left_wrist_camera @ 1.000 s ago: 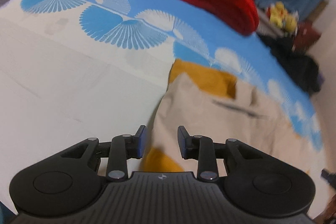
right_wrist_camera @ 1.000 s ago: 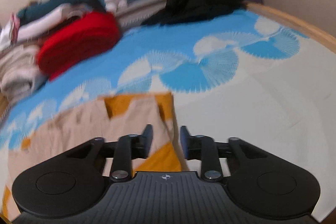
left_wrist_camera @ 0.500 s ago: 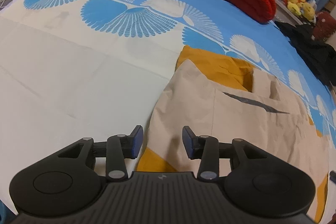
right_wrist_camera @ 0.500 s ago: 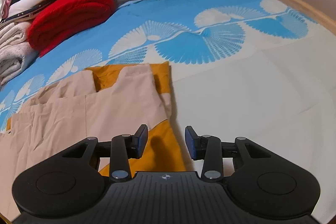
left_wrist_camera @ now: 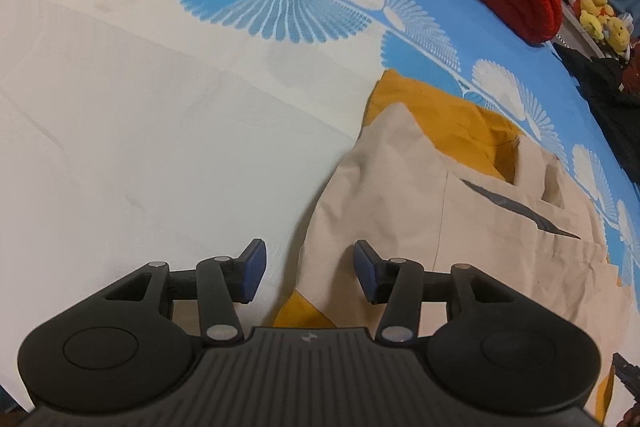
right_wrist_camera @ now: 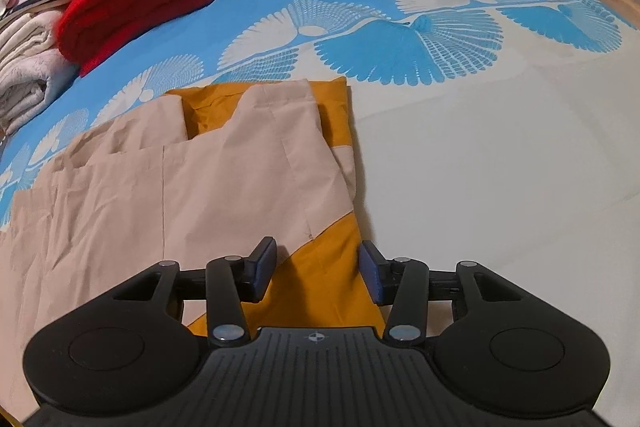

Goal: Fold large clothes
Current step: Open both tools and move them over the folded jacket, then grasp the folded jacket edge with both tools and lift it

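No readable text, label, brand name or number appears in either wrist view. The only sign is a small round crosshair emblem moulded into the ribbed black body of each tool, centred just behind its fingers: left gripper [left_wrist_camera: 307, 271], right gripper [right_wrist_camera: 318, 269].

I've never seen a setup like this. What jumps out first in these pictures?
A beige and mustard garment lies spread on a bed sheet printed with blue and white fans. Over opposite ends of it, the left gripper and right gripper hang with jaws opening, gripping nothing. At the back, a folded red blanket sits beside pale folded laundry.
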A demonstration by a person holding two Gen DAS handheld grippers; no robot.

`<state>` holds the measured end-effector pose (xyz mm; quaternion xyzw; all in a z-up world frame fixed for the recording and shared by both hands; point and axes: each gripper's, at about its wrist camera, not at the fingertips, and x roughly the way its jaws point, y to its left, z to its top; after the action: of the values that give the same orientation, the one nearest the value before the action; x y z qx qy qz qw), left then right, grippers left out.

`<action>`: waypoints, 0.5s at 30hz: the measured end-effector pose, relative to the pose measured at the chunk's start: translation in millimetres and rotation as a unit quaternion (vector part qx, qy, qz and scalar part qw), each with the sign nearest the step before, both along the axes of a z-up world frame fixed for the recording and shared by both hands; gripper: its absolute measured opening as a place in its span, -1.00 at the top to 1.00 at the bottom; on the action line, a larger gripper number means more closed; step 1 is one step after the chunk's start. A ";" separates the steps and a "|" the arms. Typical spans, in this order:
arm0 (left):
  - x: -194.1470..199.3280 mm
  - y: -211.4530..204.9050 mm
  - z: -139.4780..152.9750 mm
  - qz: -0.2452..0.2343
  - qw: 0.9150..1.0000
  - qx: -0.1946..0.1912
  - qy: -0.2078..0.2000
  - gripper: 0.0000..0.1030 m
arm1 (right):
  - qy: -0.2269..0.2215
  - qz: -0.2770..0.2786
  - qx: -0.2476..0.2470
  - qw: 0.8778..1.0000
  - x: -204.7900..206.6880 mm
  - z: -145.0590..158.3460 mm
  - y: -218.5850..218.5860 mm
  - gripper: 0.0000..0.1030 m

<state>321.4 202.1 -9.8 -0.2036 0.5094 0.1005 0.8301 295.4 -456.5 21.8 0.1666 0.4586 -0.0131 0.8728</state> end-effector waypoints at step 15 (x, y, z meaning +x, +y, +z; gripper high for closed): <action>-17.9 -35.0 59.2 -0.056 0.979 0.109 -0.161 0.98 | -0.128 0.006 -0.013 0.992 -20.0 57.3 -2.4 0.97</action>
<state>303.5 167.1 49.3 -0.0961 0.3654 0.0744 0.9229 275.4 -458.9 79.1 0.1532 0.3437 0.0073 0.9265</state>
